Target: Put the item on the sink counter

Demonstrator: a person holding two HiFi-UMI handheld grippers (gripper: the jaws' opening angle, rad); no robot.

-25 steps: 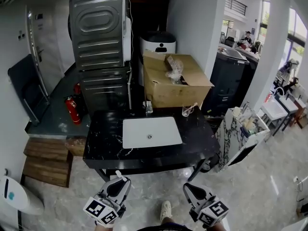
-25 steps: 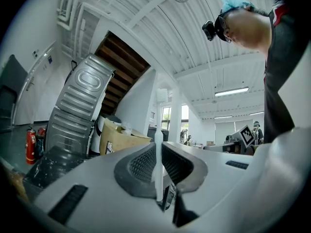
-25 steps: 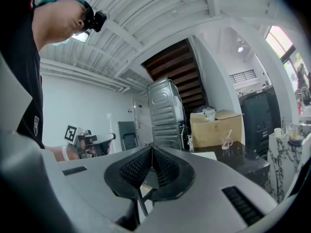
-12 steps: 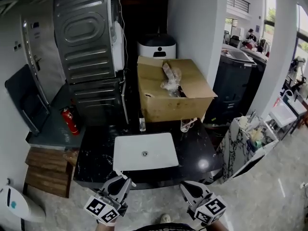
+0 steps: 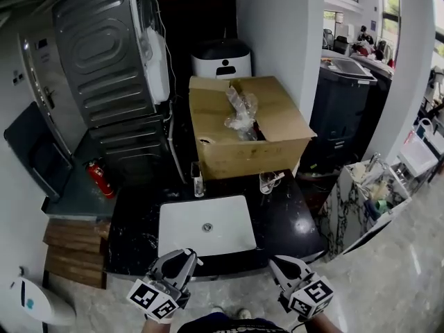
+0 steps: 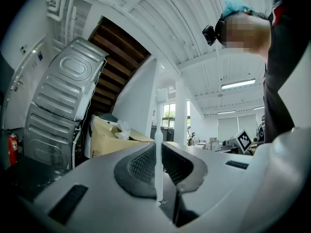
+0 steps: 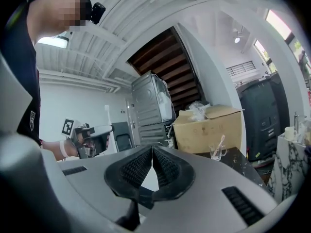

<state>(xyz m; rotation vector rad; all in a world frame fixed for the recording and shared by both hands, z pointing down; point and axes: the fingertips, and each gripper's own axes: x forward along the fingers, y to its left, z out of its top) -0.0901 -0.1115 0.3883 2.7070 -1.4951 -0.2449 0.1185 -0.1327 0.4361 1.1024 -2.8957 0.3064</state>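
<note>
Left gripper (image 5: 183, 257) pinching a thin white stick (image 6: 158, 171), right gripper (image 5: 277, 263) pressed together, empty, both near black sink counter (image 5: 286, 218)

item (image 6: 158, 171): thin white stick, plain and smooth; kind cannot be told
item pose: upright, its upper end rising well clear of the pads
item place: pinched between the closed jaws of the left gripper (image 5: 183, 257), just near of the counter's near edge, not on the counter
sink counter (image 5: 288, 217): black stone top with white veins, level, far of the item
basin (image 5: 229, 233): white, rectangular, sunk in the counter's middle, round drain at centre
</note>
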